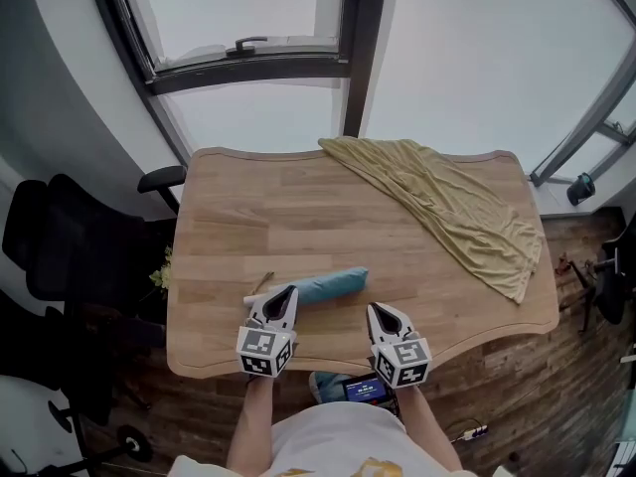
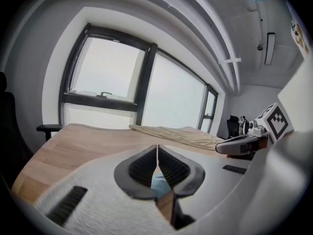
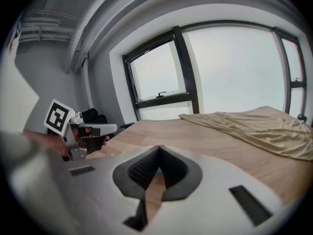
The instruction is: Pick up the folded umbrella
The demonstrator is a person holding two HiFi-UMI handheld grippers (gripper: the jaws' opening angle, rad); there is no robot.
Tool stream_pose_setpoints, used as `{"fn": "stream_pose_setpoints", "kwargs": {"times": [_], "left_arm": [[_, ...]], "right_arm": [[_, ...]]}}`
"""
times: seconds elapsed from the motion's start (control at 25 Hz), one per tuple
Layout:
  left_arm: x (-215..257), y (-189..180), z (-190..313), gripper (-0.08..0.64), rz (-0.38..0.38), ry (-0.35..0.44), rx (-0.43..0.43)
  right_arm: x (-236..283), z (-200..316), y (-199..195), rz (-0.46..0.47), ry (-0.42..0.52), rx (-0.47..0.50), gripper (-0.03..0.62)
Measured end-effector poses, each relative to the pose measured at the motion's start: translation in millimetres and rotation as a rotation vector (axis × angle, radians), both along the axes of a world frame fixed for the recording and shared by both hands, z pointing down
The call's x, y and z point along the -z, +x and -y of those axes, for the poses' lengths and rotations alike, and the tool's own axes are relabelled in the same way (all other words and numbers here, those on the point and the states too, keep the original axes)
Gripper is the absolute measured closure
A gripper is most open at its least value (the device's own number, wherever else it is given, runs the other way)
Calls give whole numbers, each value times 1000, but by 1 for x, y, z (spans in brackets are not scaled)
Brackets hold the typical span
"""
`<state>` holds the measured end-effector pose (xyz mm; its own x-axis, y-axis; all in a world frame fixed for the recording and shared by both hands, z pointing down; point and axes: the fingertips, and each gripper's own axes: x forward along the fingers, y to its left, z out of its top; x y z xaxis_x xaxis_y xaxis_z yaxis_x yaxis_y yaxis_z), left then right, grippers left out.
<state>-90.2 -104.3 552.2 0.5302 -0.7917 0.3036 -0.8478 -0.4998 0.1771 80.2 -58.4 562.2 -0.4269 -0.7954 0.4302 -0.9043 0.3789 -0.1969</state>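
Note:
The folded umbrella [image 1: 333, 285], blue with a pale handle end at its left, lies on the wooden table [image 1: 298, 217] near the front edge. My left gripper [image 1: 288, 292] is shut with nothing in it, its tips just over the umbrella's left part; a patch of the blue umbrella [image 2: 157, 184] shows below the closed jaws of my left gripper [image 2: 157, 149]. My right gripper [image 1: 378, 310] is shut and empty, a little right of and nearer than the umbrella's right end. In the right gripper view my right gripper [image 3: 157, 152] points over bare wood, with the left gripper [image 3: 88, 131] at its left.
A yellow cloth [image 1: 447, 207] lies crumpled over the table's back right. A black office chair [image 1: 70, 237] stands left of the table. Windows [image 1: 258, 28] rise behind the far edge. A small dark stick [image 1: 263, 282] lies next to the umbrella's left end.

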Motion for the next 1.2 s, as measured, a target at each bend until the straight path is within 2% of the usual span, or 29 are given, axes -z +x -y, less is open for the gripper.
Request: {"fn": "stream_pose_setpoints", "kwargs": {"times": [0.24, 0.48, 0.56, 0.88, 1.04, 1.2], "left_arm": [[-20, 16, 14, 540, 82, -26, -91], [-54, 30, 27, 534, 187, -92, -189], [-65, 32, 30, 476, 194, -129, -213], [-101, 43, 31, 425, 258, -226, -335], [-116, 55, 24, 355, 298, -266, -455], [-135, 59, 16, 294, 390, -324, -576]], "right_arm": [[-15, 16, 5, -14, -38, -4, 583], [-27, 39, 8, -20, -69, -2, 583], [-33, 45, 9, -22, -84, -4, 583], [-53, 58, 14, -30, -140, -9, 583], [-64, 64, 17, -28, -166, -3, 583], [-74, 68, 18, -34, -192, 1, 583]]}}
